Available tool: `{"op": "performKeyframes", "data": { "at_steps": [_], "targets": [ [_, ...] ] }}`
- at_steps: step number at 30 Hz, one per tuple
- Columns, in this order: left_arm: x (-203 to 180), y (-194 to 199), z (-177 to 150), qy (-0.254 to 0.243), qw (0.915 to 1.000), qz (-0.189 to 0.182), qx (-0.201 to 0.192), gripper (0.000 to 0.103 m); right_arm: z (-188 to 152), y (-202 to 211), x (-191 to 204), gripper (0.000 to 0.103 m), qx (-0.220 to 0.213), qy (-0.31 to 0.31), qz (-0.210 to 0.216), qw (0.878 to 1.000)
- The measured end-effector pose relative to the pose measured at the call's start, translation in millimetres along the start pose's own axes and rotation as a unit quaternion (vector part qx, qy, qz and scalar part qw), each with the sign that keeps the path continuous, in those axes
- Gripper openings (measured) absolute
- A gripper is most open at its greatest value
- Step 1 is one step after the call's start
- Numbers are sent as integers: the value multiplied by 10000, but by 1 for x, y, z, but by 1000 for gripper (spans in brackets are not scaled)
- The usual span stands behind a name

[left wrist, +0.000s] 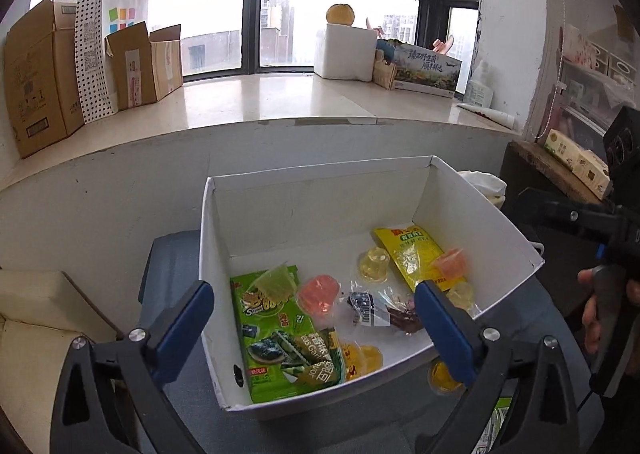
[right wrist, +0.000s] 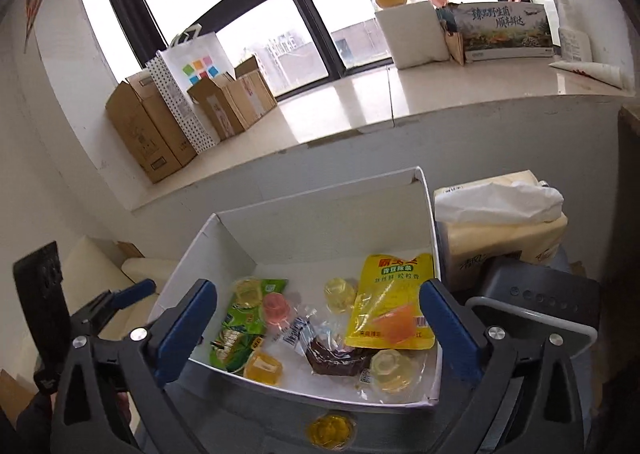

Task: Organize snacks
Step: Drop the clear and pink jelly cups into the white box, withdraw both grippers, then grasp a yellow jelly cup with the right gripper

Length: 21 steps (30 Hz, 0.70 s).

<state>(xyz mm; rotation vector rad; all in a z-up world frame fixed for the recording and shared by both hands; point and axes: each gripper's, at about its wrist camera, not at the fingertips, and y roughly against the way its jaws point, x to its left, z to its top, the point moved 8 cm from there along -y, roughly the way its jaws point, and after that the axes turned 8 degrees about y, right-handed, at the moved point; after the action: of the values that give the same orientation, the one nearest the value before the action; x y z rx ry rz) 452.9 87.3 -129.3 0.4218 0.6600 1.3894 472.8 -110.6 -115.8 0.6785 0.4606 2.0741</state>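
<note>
A white cardboard box [left wrist: 320, 206] stands on a grey surface and holds green seaweed packets [left wrist: 272, 334], a yellow pea bag [left wrist: 412, 250], several jelly cups and a dark wrapped snack [right wrist: 336, 358]. One yellow jelly cup [right wrist: 331, 430] lies outside, just in front of the box's near wall [right wrist: 304, 390]. My left gripper [left wrist: 314, 330] hovers open over the near left part of the box, its blue pads wide apart with nothing pressed between them. My right gripper [right wrist: 318, 328] hangs open above the near edge, also holding nothing. Each gripper shows at the edge of the other's view.
A tissue pack [right wrist: 504, 238] and a grey plastic object [right wrist: 536, 306] stand right of the box. A cream cushion [left wrist: 36, 314] lies to the left. Behind, a wide window sill [left wrist: 248, 102] carries cardboard boxes [left wrist: 40, 70], paper bags and a white foam block [left wrist: 344, 50].
</note>
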Motion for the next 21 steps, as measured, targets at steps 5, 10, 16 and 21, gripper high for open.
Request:
{"op": "performKeyframes", "data": {
  "at_steps": [5,10,16,21],
  "targets": [
    [-9,13,-3,-104,9999,-20,26,103,0,16,10,103,-57,173,27,9998],
    [-19,37,-14,-92,10000,-25,24,103,-14,45,23,103,-180,315,129,9993],
    [-33,73,-46,-65,9999,-53,-61,103,-49,82,40,103,-193,608,137,9979],
    [-53,102,-85,-111,9998,-166,-62,103,-89,97,46,103,-9,869,41,9962]
  ]
}}
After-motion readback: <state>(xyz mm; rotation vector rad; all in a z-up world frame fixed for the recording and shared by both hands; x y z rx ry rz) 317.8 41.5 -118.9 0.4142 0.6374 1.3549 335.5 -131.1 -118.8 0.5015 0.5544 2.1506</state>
